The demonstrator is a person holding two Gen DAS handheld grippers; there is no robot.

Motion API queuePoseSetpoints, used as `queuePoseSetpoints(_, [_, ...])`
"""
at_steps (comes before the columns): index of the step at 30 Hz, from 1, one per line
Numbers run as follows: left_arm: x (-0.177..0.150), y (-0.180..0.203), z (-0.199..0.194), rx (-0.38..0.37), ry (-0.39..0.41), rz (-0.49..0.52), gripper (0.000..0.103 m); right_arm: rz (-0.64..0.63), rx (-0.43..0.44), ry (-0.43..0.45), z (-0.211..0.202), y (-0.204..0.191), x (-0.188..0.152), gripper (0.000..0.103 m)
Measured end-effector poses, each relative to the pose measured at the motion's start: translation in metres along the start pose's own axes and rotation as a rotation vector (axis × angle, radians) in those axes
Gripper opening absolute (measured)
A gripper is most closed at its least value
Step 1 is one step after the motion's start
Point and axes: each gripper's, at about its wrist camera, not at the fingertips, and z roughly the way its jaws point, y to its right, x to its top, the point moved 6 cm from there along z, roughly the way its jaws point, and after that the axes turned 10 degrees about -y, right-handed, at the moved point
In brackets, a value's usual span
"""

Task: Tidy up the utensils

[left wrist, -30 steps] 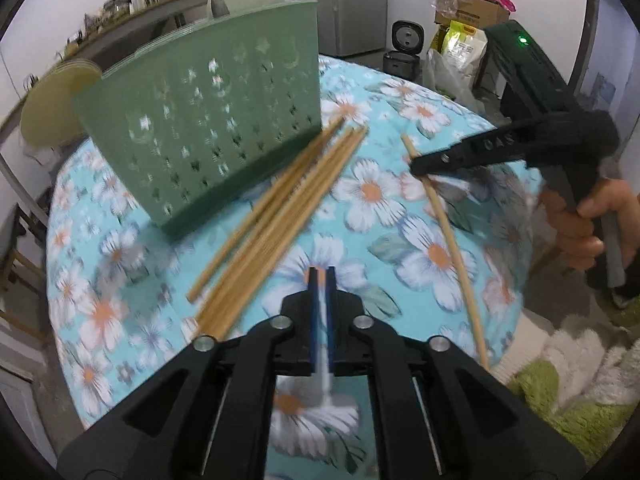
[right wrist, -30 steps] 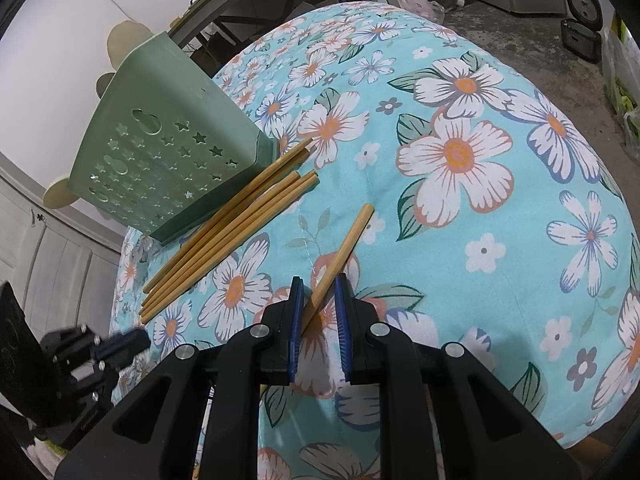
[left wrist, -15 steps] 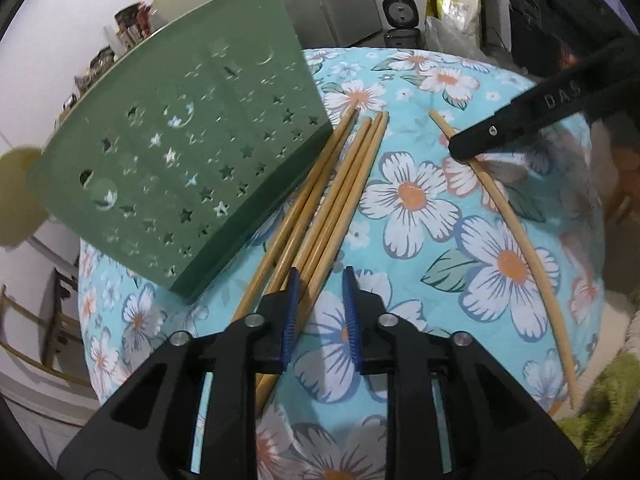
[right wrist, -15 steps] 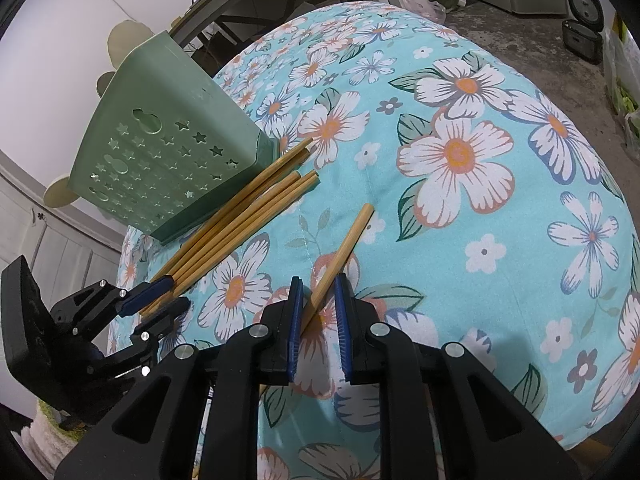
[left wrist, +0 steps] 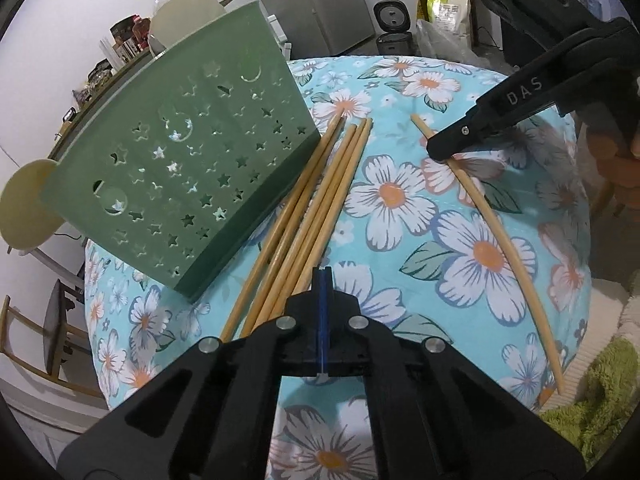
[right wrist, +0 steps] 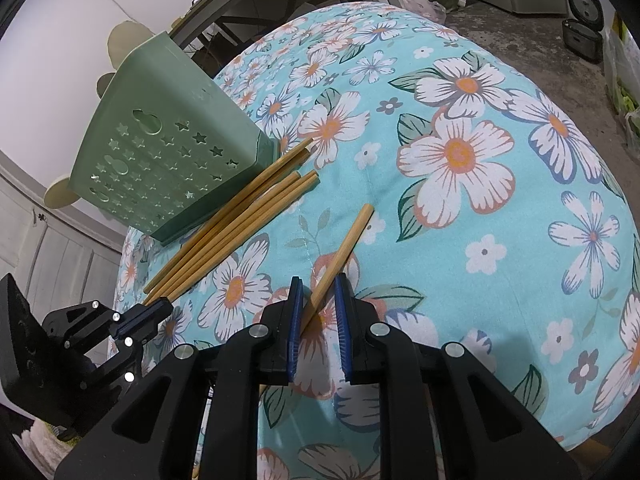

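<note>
A green star-punched utensil holder [left wrist: 180, 184] [right wrist: 160, 160] lies tipped on its side on the floral tablecloth. Several bamboo chopsticks [left wrist: 320, 200] [right wrist: 240, 220] lie bundled along its lower edge. My left gripper [left wrist: 322, 276] [right wrist: 160, 306] sits at the bundle's near ends, its blue pads pressed together with no chopstick between them. A single chopstick [left wrist: 500, 240] [right wrist: 344, 248] lies apart to the right. My right gripper [right wrist: 318, 300] [left wrist: 434, 150] straddles it, slightly open, with the stick slanting between the pads and a gap on each side.
The round table wears a turquoise flowered cloth [right wrist: 480, 80] that curves down at its edges. A person's hand [left wrist: 616, 160] holds the right gripper. A green rug [left wrist: 592, 420] lies below, with a rice cooker [left wrist: 392, 24] on the floor behind.
My left gripper moved in toward the chopstick bundle and rolled; its jaws opened beside the sticks, then shut. The right gripper and its chopstick stayed put.
</note>
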Motion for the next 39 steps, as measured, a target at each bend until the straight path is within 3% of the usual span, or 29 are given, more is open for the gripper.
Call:
queuePoseSetpoints(17, [0.010, -0.001, 0.018, 0.018, -0.007, 0.040, 0.004, -0.002, 0.005, 0.000, 0.000, 0.001, 0.000, 0.016])
queuePoseSetpoints(22, [0.014, -0.001, 0.024, 0.021, -0.010, 0.054, 0.014, -0.001, 0.006, 0.000, 0.001, 0.001, 0.000, 0.016])
queuePoseSetpoints(27, [0.020, 0.001, 0.028, 0.018, 0.000, 0.063, 0.014, -0.002, 0.006, 0.001, 0.000, 0.001, 0.000, 0.016])
queuePoseSetpoints(31, [0.023, 0.003, 0.028, 0.021, 0.010, 0.068, 0.008, -0.004, 0.006, 0.001, 0.001, 0.001, 0.000, 0.016])
queuePoseSetpoints(39, [0.010, 0.013, 0.012, 0.004, -0.001, 0.098, 0.006, -0.004, 0.009, 0.002, 0.002, 0.001, 0.001, 0.016])
